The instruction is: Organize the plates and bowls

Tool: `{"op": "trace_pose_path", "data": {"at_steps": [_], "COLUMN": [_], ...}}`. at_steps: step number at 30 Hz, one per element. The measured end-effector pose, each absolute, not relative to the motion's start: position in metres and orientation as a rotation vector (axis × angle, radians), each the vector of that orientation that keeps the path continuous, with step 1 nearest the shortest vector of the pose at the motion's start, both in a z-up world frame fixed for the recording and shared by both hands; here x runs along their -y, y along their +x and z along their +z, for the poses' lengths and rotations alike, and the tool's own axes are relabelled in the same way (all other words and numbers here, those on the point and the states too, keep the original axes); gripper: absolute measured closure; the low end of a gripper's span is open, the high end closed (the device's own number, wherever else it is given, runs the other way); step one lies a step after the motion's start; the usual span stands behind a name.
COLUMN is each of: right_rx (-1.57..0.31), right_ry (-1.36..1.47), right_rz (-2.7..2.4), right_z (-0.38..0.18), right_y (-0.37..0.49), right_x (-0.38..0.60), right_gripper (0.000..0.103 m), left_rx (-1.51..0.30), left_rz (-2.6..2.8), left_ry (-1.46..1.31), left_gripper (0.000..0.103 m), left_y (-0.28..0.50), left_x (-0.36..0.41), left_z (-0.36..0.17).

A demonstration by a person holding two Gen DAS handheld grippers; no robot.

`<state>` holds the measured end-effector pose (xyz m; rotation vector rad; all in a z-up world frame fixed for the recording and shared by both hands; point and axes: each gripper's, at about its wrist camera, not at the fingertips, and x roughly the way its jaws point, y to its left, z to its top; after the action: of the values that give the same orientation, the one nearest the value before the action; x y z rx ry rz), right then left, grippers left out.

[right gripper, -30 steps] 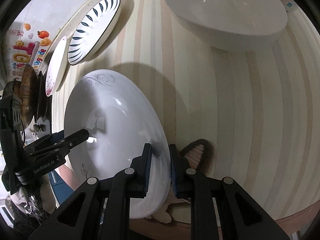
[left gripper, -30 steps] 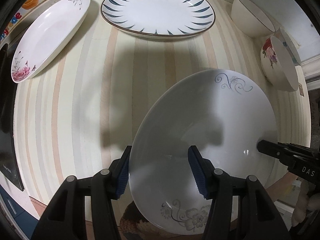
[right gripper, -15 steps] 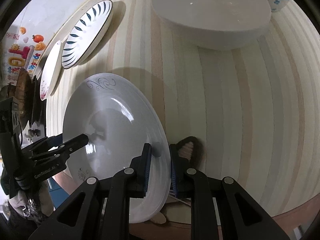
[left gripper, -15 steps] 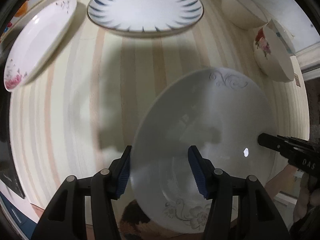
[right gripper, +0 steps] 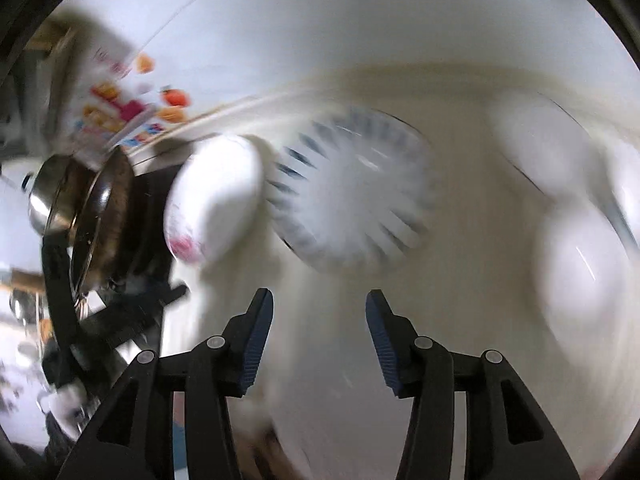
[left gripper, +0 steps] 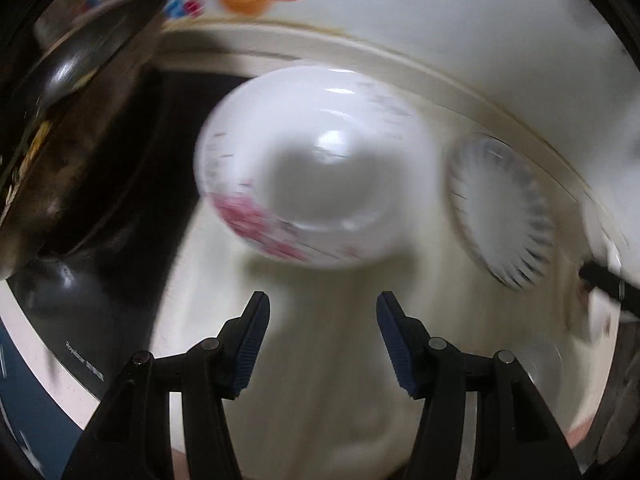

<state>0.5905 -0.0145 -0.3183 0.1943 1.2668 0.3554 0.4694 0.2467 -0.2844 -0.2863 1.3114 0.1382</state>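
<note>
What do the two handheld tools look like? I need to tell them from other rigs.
Both match: the left tool and the right tool have two black plastic fingers with round silver pivot pins, each tipped with a ribbed blue pad. No cables, markings or sleeves are readable in these blurred views.

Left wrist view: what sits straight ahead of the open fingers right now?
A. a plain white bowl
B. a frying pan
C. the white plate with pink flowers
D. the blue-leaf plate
C: the white plate with pink flowers lies dead ahead of the left gripper, with the blue-leaf plate off to the right.
</note>
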Motion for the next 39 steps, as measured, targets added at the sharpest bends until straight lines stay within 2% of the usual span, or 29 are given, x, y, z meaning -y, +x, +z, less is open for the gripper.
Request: {"op": "trace_pose_path", "data": {"at_steps": [5,10,15,20,26,31,39], "right_rx": [-1.279,-1.313,-1.373,-1.397,-1.385,-1.389,-1.365], "right_ry": [0.083,-0.056,-0.073,-0.017,-0.048,-0.063,-0.060], "right_rz": [0.472,0.499,0.509,0.574,0.589,0.605,0.608], "right_z": [-0.352,-0.389,-0.423,-0.438,-0.438,-0.431,-0.412], "right_y": [0.701,0.765,0.801,0.803,0.795,0.775,0.731], "right_x": [-0.091,-0.151,-0.167,-0.168,-0.168,-0.150,-0.117], "right_gripper": [0.052,0.053,0.066,0.075,0.077,0.082,0.083], "left_rx": [-1.323,-1.307,-1.293,-1.283,-1.272,-1.275,-1.298], "left_rz": [0.209,0.260,0.304,0.321,0.325,0.298,0.230], "left_ry": [-0.359,-0.375,-0.331,-0.322,-0.363,-0.401,-0.396], "left_gripper": [0.050,0.050,0.049,0.049,0.056,0.056,0.056], "left_y": [0.495,0.517,0.530,0.535,0.528,0.508,0.487], "left_x": [-0.284,-0.295,-0.295,-0.292,-0.298,-0.299,-0.290], "left_z": [-0.307,-0.318,-0.321,-0.320,-0.316,-0.325,-0.323]}}
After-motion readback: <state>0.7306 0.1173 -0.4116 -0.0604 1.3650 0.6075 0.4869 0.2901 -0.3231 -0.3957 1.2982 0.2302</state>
